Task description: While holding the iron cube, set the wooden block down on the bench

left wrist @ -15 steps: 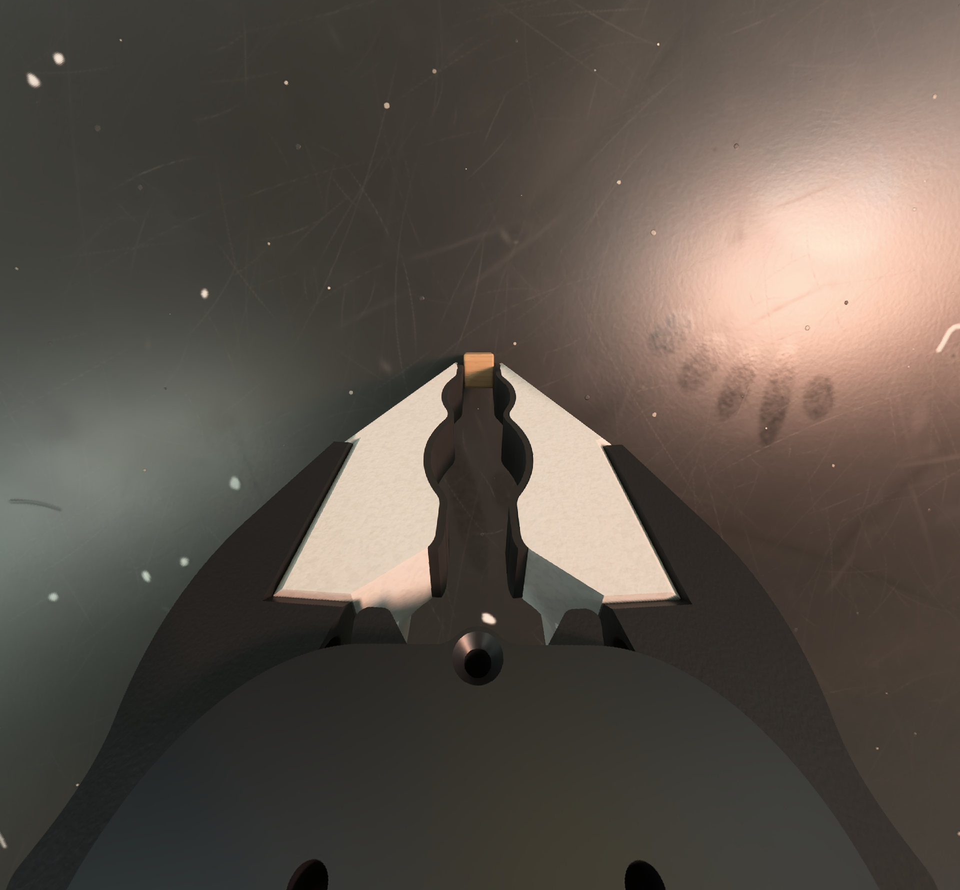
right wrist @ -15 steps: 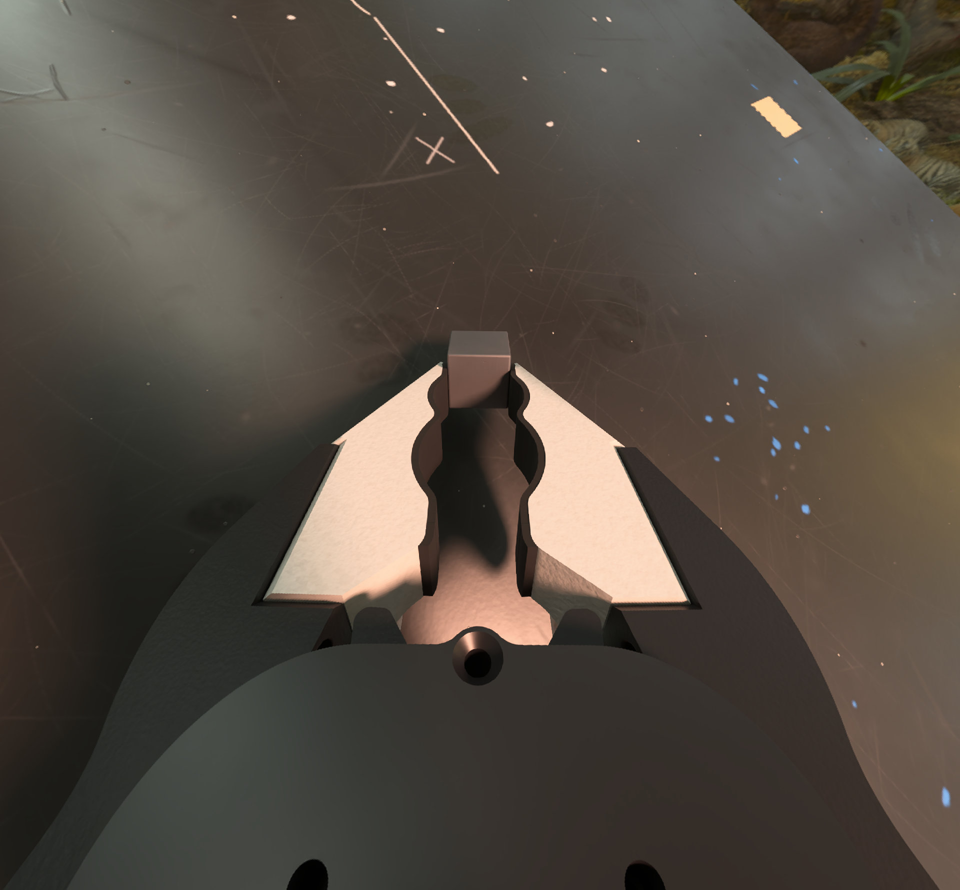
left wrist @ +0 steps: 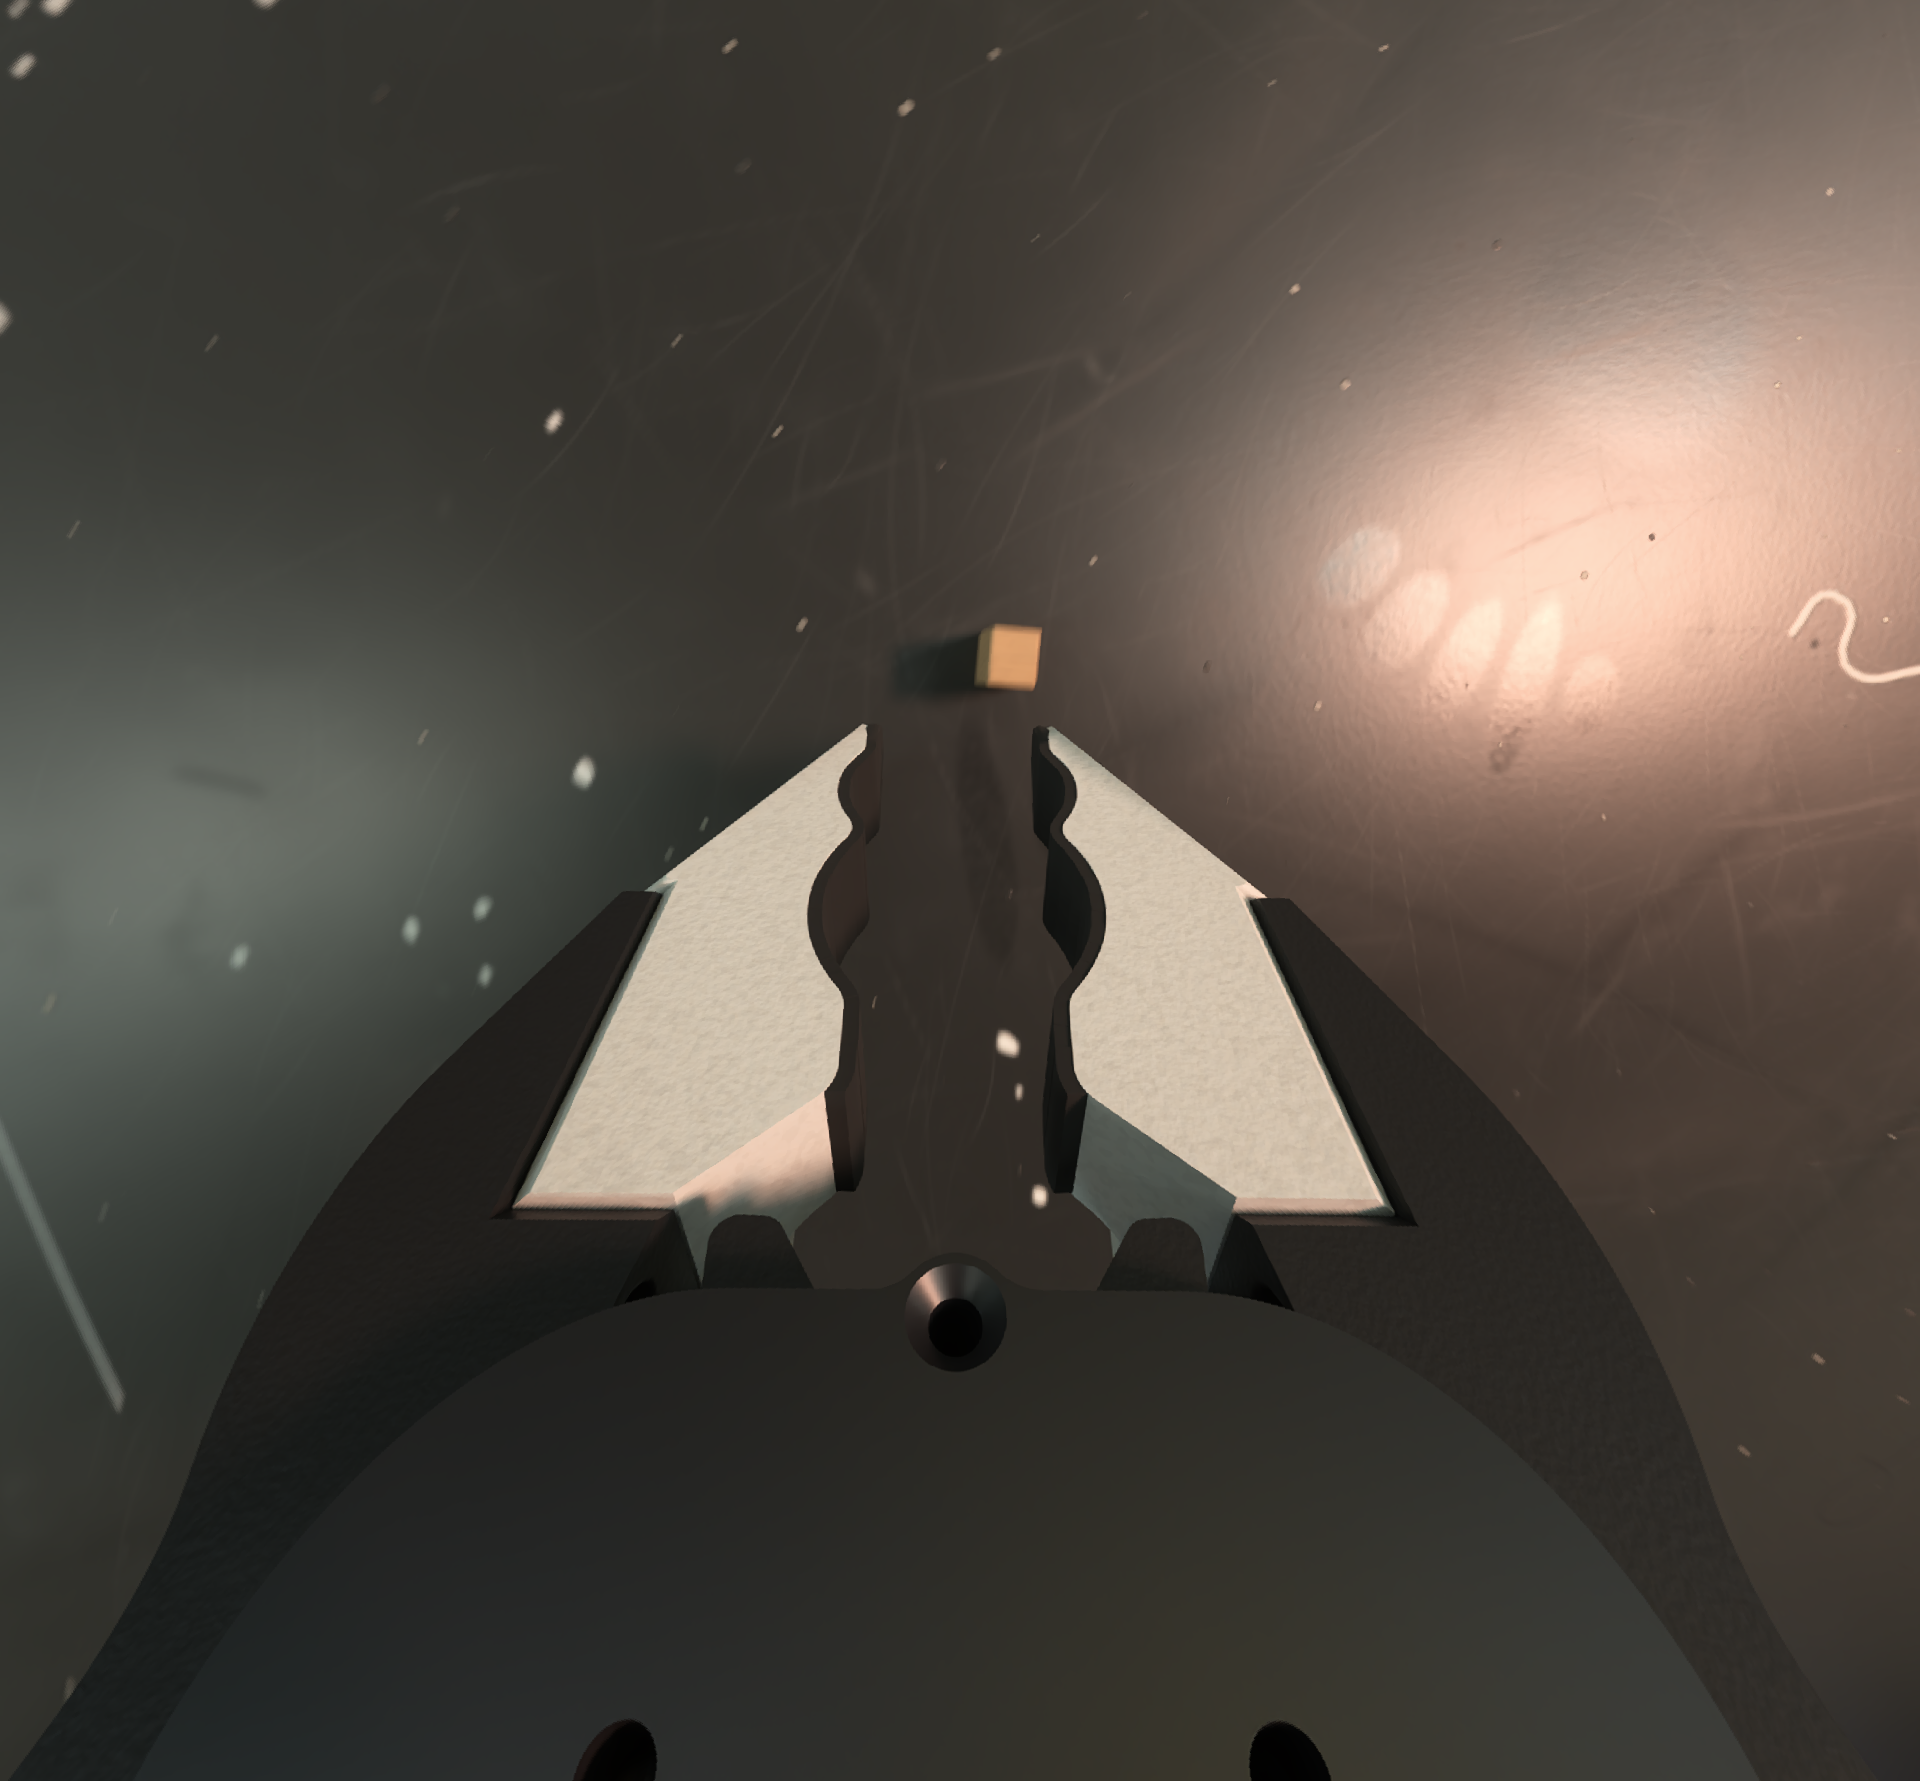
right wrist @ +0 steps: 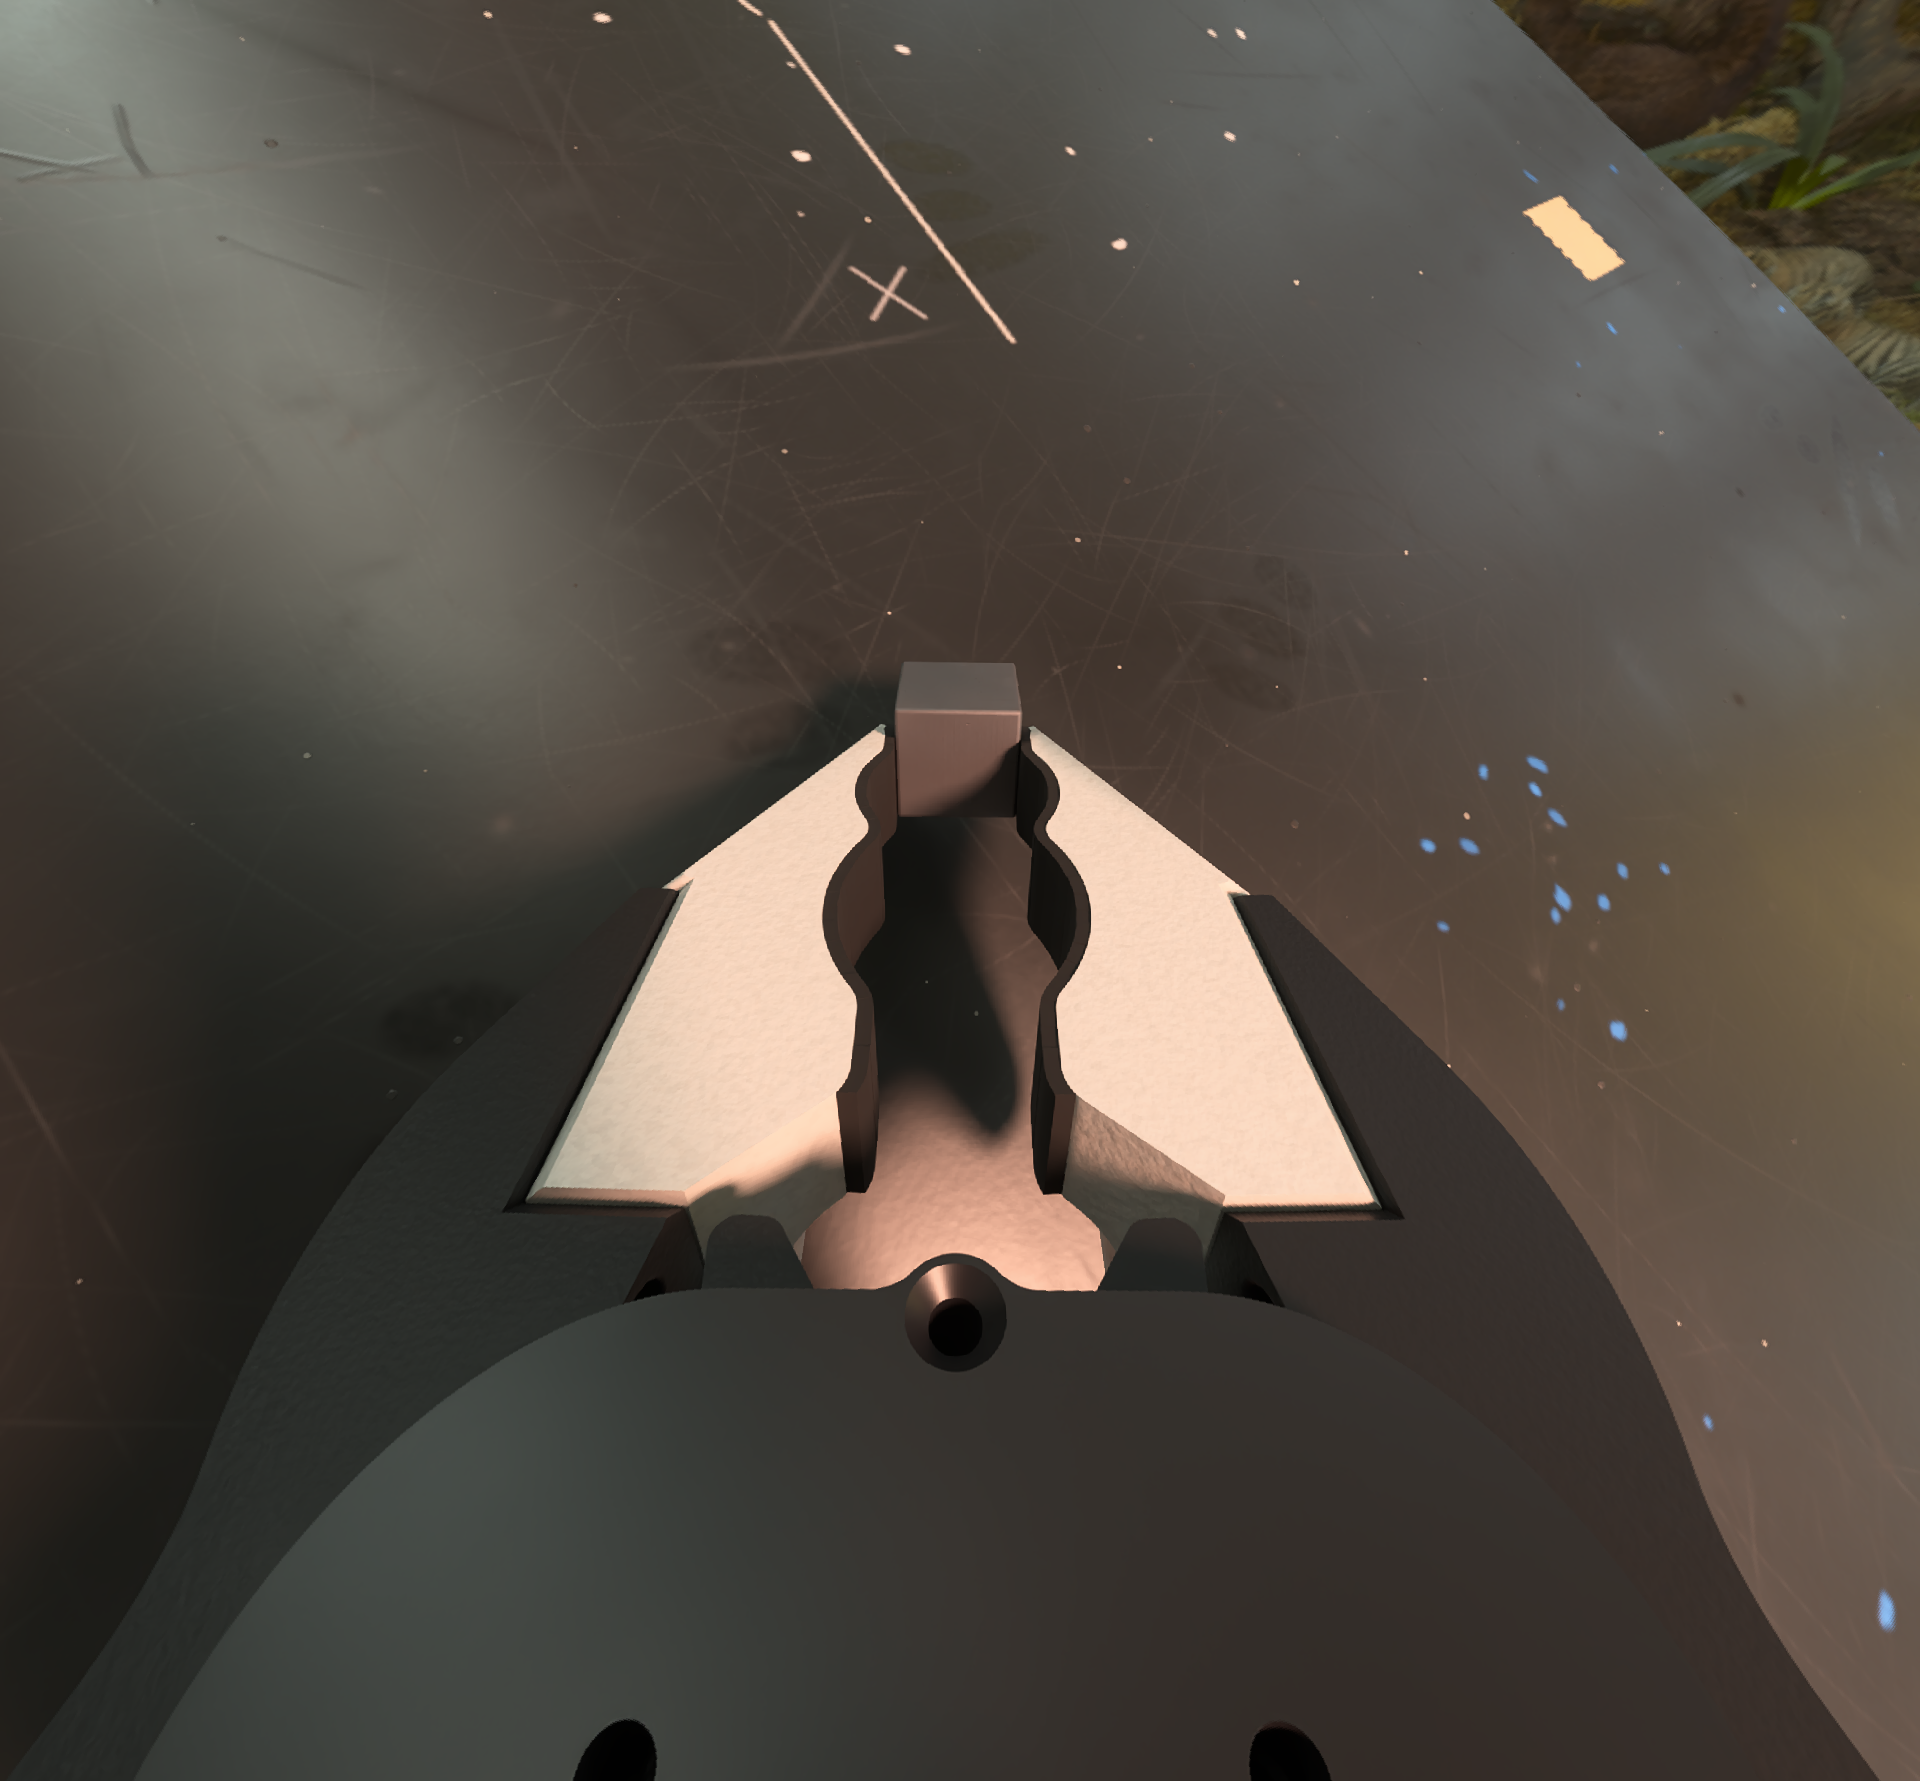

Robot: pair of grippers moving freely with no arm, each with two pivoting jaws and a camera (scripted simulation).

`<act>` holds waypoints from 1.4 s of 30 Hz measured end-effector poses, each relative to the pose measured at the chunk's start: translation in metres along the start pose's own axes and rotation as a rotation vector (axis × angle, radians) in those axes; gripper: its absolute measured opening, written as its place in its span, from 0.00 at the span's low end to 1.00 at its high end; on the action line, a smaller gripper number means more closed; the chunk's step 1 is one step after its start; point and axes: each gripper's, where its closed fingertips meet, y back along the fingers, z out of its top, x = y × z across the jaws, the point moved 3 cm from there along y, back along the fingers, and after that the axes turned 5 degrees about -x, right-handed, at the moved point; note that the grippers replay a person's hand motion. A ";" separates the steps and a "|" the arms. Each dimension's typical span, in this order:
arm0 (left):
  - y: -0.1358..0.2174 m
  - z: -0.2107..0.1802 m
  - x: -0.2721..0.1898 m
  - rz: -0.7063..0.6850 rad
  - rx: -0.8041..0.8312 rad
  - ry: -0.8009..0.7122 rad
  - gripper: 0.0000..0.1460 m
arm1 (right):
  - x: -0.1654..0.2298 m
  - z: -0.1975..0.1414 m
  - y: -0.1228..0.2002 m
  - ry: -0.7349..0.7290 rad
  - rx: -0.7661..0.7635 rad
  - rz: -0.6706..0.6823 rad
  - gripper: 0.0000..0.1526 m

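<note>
In the left wrist view, the small tan wooden block (left wrist: 1008,658) lies on the dark scratched bench (left wrist: 520,381), just beyond my fingertips and casting a shadow to its left. My left gripper (left wrist: 951,739) is open and empty, a short way back from the block and apart from it. In the right wrist view, my right gripper (right wrist: 956,744) is shut on the grey iron cube (right wrist: 956,734), held between the fingertips above the bench (right wrist: 416,484).
The bench's right edge (right wrist: 1662,173) runs diagonally at the upper right, with plants and earth beyond it. A small tan tape patch (right wrist: 1572,237) lies near that edge. Chalk marks (right wrist: 883,142), blue paint specks (right wrist: 1538,858) and fingerprint smudges (left wrist: 1475,630) mark the surface.
My left gripper has opened and let go of the wooden block, which now lies on the bench ahead of the fingertips. The right gripper still holds the iron cube unmoved.
</note>
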 end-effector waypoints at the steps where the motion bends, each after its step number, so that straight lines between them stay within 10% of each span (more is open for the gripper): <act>1: 0.008 -0.003 0.004 0.011 0.013 0.024 0.21 | 0.000 0.000 0.000 -0.001 0.002 -0.001 0.14; 17: -0.008 -0.014 -0.008 -0.046 0.125 0.219 0.70 | -0.001 -0.001 -0.001 0.009 0.010 -0.015 0.14; 30: 0.001 0.004 -0.018 -0.288 0.000 0.338 0.59 | -0.001 -0.001 -0.002 0.008 0.010 -0.012 0.14; 42: -0.005 0.019 -0.018 -0.227 -0.086 0.288 0.91 | 0.000 -0.001 -0.002 0.015 0.015 -0.009 0.14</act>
